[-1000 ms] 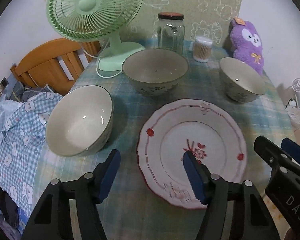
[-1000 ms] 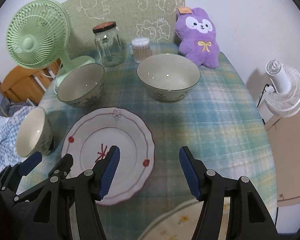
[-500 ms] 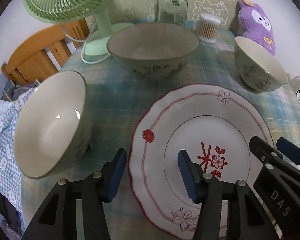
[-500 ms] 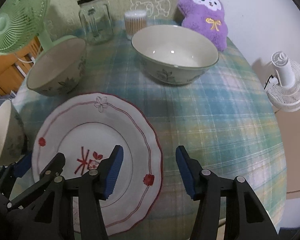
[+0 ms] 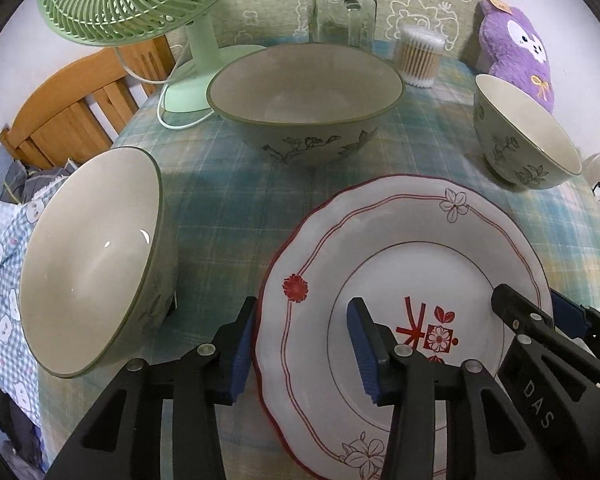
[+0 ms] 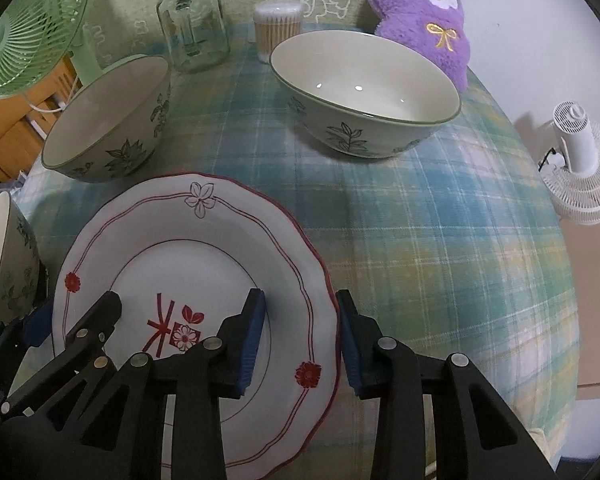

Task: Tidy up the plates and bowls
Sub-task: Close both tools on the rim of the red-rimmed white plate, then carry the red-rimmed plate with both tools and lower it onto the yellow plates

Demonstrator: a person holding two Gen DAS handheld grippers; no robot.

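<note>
A white plate with a red scalloped rim lies on the plaid tablecloth at the front. My left gripper is open, its jaws straddling the plate's left rim. My right gripper is open, straddling the plate's right rim. Three green-rimmed leaf-patterned bowls stand around it: one at the left, one at the back middle, one at the right.
A green desk fan, a glass jar, a cotton swab tub and a purple plush toy line the table's back. A wooden chair stands left. A white fan stands off the table's right edge.
Both grippers have moved forward and down toward the plate and narrowed somewhat. Their jaws now straddle its left and right rims.
</note>
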